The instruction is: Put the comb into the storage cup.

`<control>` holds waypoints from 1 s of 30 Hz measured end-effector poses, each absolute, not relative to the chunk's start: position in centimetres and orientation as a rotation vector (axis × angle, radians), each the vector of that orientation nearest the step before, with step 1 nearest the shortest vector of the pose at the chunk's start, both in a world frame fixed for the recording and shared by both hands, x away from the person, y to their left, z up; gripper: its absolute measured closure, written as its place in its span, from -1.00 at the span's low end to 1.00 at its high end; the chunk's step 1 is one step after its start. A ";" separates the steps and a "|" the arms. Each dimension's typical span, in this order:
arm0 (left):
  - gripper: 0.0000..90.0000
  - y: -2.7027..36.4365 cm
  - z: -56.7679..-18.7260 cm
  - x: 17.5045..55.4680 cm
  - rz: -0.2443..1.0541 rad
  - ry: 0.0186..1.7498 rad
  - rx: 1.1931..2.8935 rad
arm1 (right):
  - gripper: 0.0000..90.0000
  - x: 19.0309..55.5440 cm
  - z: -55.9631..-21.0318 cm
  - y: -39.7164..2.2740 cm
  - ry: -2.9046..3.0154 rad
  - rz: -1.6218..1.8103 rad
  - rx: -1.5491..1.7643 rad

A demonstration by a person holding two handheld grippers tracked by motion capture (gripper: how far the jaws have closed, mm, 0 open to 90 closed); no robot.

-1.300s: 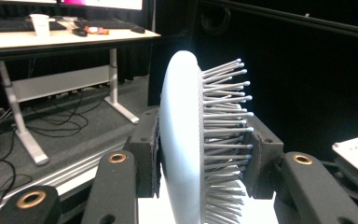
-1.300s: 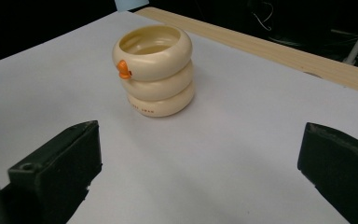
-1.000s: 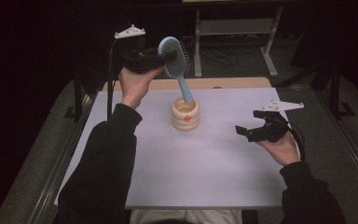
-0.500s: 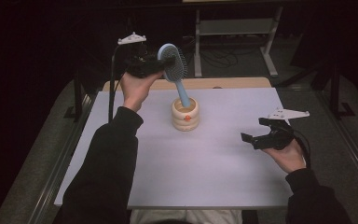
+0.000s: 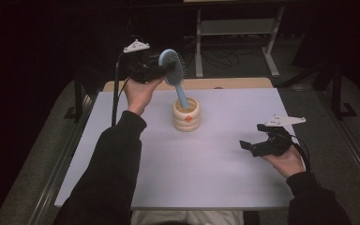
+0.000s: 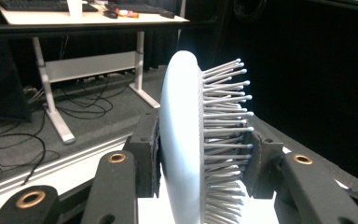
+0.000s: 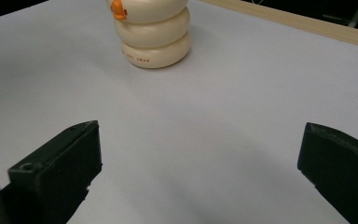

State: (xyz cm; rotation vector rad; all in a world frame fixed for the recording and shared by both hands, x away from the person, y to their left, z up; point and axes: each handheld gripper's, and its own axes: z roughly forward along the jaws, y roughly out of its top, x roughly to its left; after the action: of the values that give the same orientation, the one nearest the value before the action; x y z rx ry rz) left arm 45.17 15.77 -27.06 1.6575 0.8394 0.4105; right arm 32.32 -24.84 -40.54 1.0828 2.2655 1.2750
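Two grippers are in use. Left gripper [image 5: 165, 70] is clamped on the head of the blue hairbrush [image 5: 174, 70], held above the far-left part of the table; in the left gripper view one pad [image 6: 145, 158] presses the smooth back of the head and the other meets the bristle side. Right gripper [image 5: 255, 138] hangs low over the right part of the white table [image 5: 215, 173], jaws spread wide with bare tabletop between them.

Surroundings: the cream holder [image 5: 186, 114] stands upright near the table's middle, toward the far edge, well apart from the right gripper and directly ahead of it in the right gripper view [image 7: 151, 32]. A wooden strip [image 5: 225, 83] runs along the far edge of the table. Beyond it, a metal desk frame [image 5: 236, 28] stands over loose cables on the dark floor. Nothing lies between the right gripper and the holder.

Hairbrush: light blue, oval head, pale pin bristles [image 6: 223, 116] with rounded tips. It stands tilted, its handle end inside the holder's mouth. Holder: stacked rounded rings, small orange mark on its near side.
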 end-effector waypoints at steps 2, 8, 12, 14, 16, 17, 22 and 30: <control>0.22 15.7 -27.5 45.3 0.409 0.844 1.664 | -1.00 32.2 -40.6 -24.9 2.265 1.275 1.080; 0.22 15.8 -29.0 45.5 0.395 0.844 1.635 | -1.00 31.6 -40.9 -25.2 2.253 1.265 1.089; 0.22 15.5 -29.9 45.7 0.394 0.855 1.635 | -1.00 31.3 -41.0 -25.5 2.245 1.265 1.093; 0.22 15.5 -30.2 45.8 0.388 0.857 1.637 | -1.00 31.1 -41.0 -25.6 2.239 1.272 1.096; 0.22 15.4 -30.4 45.8 0.382 0.861 1.633 | -1.00 31.1 -41.0 -25.7 2.234 1.275 1.102; 0.22 15.4 -30.6 45.7 0.380 0.863 1.629 | -1.00 31.1 -41.0 -25.7 2.234 1.274 1.106; 0.22 15.1 -31.4 45.8 0.381 0.870 1.638 | -1.00 31.0 -41.2 -25.8 2.237 1.281 1.108; 0.22 14.9 -32.6 46.1 0.367 0.887 1.637 | -1.00 30.4 -41.2 -26.1 2.221 1.293 1.107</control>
State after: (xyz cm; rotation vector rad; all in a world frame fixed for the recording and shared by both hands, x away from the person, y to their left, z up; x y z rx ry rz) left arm 46.06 14.91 -32.65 1.6369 0.8874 0.3672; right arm 30.41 -26.07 -41.24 1.1069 2.2210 1.2929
